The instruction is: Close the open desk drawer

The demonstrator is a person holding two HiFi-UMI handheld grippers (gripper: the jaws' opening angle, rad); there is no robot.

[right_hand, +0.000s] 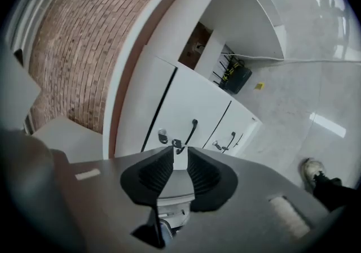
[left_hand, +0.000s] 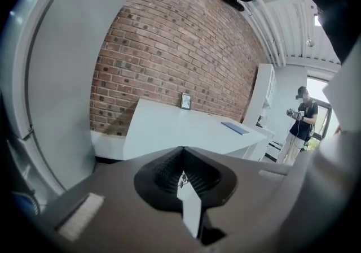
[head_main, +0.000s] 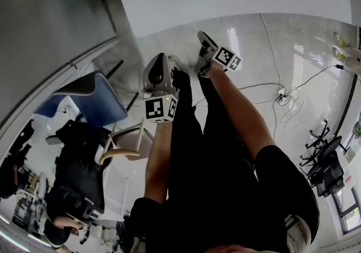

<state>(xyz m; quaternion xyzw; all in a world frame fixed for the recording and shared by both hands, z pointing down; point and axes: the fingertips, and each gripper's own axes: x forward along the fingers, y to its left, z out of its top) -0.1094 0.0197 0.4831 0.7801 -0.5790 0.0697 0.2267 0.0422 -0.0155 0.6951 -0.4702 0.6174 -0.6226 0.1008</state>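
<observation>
Facing the drawer point(right_hand: 189, 99) through the right gripper view: a white front with a black handle point(right_hand: 192, 131) and a keyed lock point(right_hand: 163, 135) beside it, set low next to the brick wall point(right_hand: 73, 60), with a second handled front point(right_hand: 242, 125) just alongside. Cannot tell from this tilted, bulging view which front stands out, or how far. Holding the right gripper point(right_hand: 179, 158) near but clear of the drawer, jaws partly spread and pinching nothing. Carrying the left gripper point(left_hand: 181, 161) with jaws pressed together and empty, aimed elsewhere, at a white table point(left_hand: 169, 127) bearing a small picture frame point(left_hand: 185, 100).

Judging the handling: probably a stiff, hard panel on runners, light to push, smooth and a little slippery on its painted face, not fragile. No call to pinch anything. Better to press flat against the front just beside the handle, near the middle, so as not to skew it on the runners. Best to keep off the key, easily bent or snagged. Worth easing in over the last stretch to avoid a slam. Not yet touching, so the closing push still to come.
</observation>
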